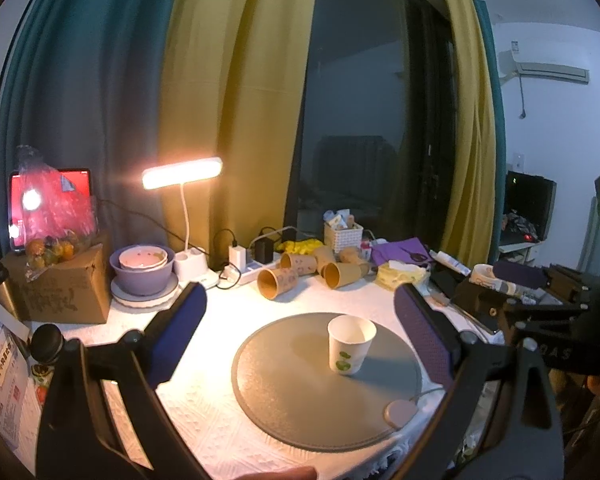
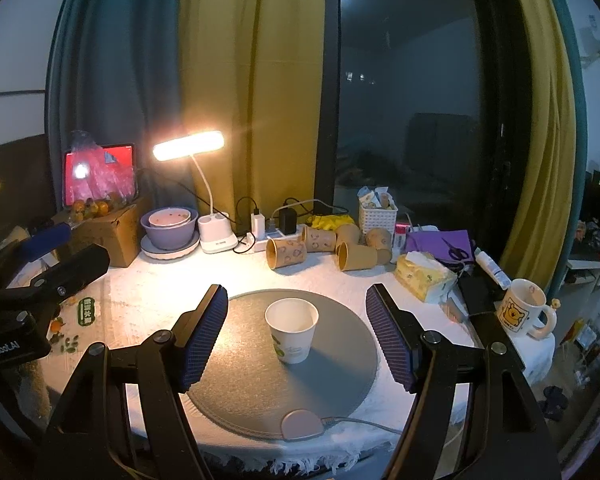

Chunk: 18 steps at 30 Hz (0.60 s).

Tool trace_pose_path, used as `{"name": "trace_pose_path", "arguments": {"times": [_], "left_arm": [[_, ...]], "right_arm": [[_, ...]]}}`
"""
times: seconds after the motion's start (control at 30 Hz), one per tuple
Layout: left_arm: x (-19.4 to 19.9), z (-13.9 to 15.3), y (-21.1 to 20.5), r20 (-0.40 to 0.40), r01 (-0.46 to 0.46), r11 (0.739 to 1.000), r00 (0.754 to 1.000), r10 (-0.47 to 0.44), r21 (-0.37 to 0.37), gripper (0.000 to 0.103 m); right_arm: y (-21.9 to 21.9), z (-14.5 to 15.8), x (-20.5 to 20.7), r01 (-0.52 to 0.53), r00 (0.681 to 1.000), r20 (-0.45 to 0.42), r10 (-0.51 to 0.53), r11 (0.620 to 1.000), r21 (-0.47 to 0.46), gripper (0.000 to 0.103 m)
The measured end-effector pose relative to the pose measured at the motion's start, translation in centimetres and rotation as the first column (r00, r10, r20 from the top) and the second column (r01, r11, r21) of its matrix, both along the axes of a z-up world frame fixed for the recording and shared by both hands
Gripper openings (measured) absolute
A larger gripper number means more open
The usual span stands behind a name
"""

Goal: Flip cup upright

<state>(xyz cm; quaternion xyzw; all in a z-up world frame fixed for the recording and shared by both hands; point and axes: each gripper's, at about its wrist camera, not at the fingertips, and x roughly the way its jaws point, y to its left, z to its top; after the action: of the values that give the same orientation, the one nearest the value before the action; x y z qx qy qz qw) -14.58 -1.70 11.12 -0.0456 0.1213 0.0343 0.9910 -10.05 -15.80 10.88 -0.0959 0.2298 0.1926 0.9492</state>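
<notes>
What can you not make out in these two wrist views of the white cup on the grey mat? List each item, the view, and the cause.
1. White cup: its inside bottom, in both views, hidden by its own wall.
2. Green print on the cup, both views: too small to read.
3. Grey mat: near edge, left wrist view, cut off by the left gripper.
4. Brown cups: how many, both views, they overlap.

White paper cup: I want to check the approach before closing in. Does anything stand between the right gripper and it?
Nothing visible does. The white paper cup stands upright, mouth up, alone on the grey round mat, ahead of the right gripper, whose jaws are spread wide. The brown cups lie farther back.
</notes>
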Motion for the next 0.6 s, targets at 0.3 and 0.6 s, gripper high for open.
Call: {"name": "trace_pose_path", "arguments": {"times": [0.3,0.6], "left_arm": [[-0.24,0.00,-0.09,0.002,0.001,1.000,1.000,-0.001,-0.001,0.096],[-0.24,0.18,-0.55,0.002,0.011,1.000,1.000,-0.011,0.003,0.096]], "right_arm": [[0.02,-0.17,-0.21,-0.002,1.000,-0.001,0.002,1.000,-0.002,0.075],[0.18,-0.37,-0.30,-0.001,1.000,-0.005,0.001,1.000,-0.002,0.075]]}}
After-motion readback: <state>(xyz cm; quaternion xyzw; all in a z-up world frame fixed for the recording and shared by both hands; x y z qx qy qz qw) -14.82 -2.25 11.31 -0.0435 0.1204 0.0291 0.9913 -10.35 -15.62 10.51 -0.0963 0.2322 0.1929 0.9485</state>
